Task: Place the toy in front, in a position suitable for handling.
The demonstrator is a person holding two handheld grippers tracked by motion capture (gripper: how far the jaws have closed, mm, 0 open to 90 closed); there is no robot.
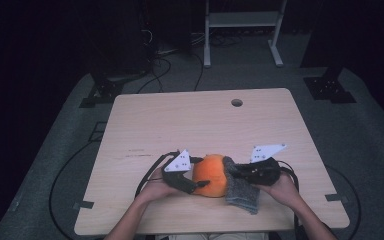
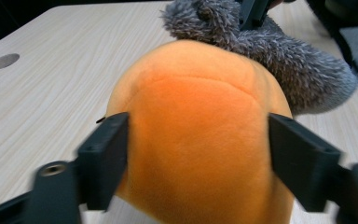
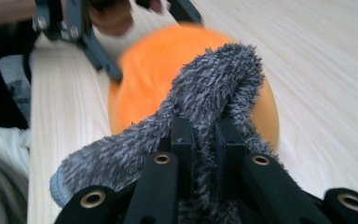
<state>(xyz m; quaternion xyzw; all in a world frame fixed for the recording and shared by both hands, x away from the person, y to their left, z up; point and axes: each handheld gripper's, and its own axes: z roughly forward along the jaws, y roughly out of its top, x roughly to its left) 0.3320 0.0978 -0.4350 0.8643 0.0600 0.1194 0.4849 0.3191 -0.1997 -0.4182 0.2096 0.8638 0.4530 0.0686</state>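
Near the table's [image 1: 130,115] front edge, the left gripper [image 1: 192,186] straddles the orange plush ball [image 1: 211,175], its jaws flanking the sides, whether pressing I cannot tell. The right gripper [image 1: 234,169] is clamped on the grey fuzzy sock's [image 1: 242,192] cuff over the ball. Apparently the sock is being drawn over the ball; next, steady the ball and pull further. No writing is legible.

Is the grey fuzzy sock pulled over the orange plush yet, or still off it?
Mostly off. The grey fuzzy sock only drapes against the orange plush; the right tongs pinch a fold of it.
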